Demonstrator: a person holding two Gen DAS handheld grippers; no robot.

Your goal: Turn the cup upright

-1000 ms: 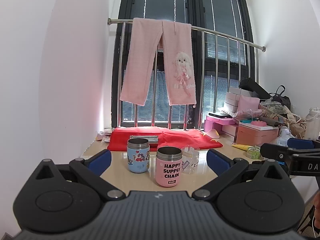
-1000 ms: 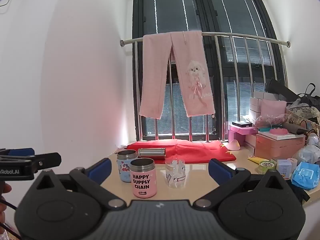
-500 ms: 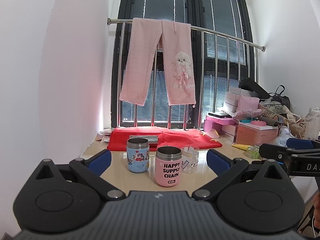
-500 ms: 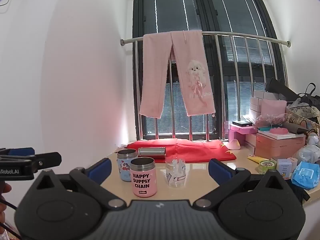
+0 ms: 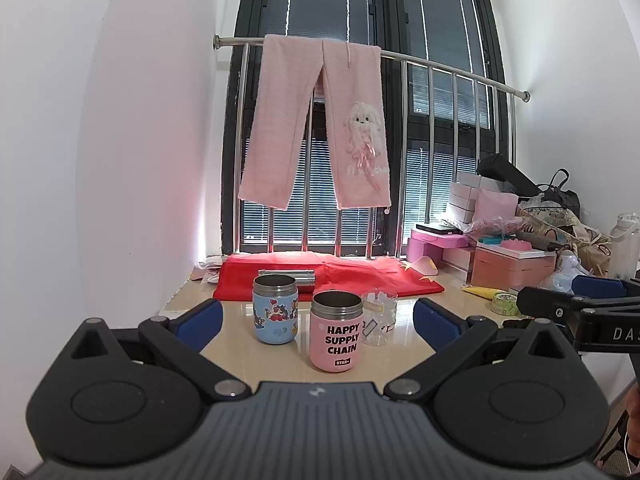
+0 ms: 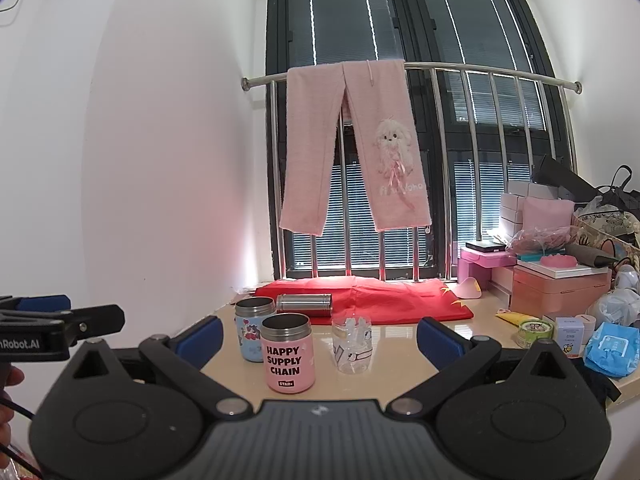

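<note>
A steel cup (image 5: pixel 287 279) (image 6: pixel 305 305) lies on its side on the red cloth (image 5: pixel 372 278) (image 6: pixel 384 300) at the back of the table. A pink cup (image 5: pixel 336 330) (image 6: pixel 288 359) marked HAPPY SUPPLY CHAIN and a blue cartoon cup (image 5: pixel 275 309) (image 6: pixel 252 328) stand upright in front, mouths up. A clear glass (image 5: pixel 378 317) (image 6: pixel 352 344) stands to their right. My left gripper (image 5: pixel 316 322) and right gripper (image 6: pixel 318 340) are both open and empty, held back from the table's near edge.
Pink boxes (image 6: pixel 560 288), tape roll (image 6: pixel 535 333), blue wipes pack (image 6: pixel 612 349) and bags crowd the table's right side. A wall is on the left. Pink trousers (image 6: pixel 360 152) hang on the window rail behind. The beige tabletop (image 6: pixel 400 360) shows between the cups and me.
Almost nothing moved; the views shift very slightly. Both grippers stay open and back from the table.
</note>
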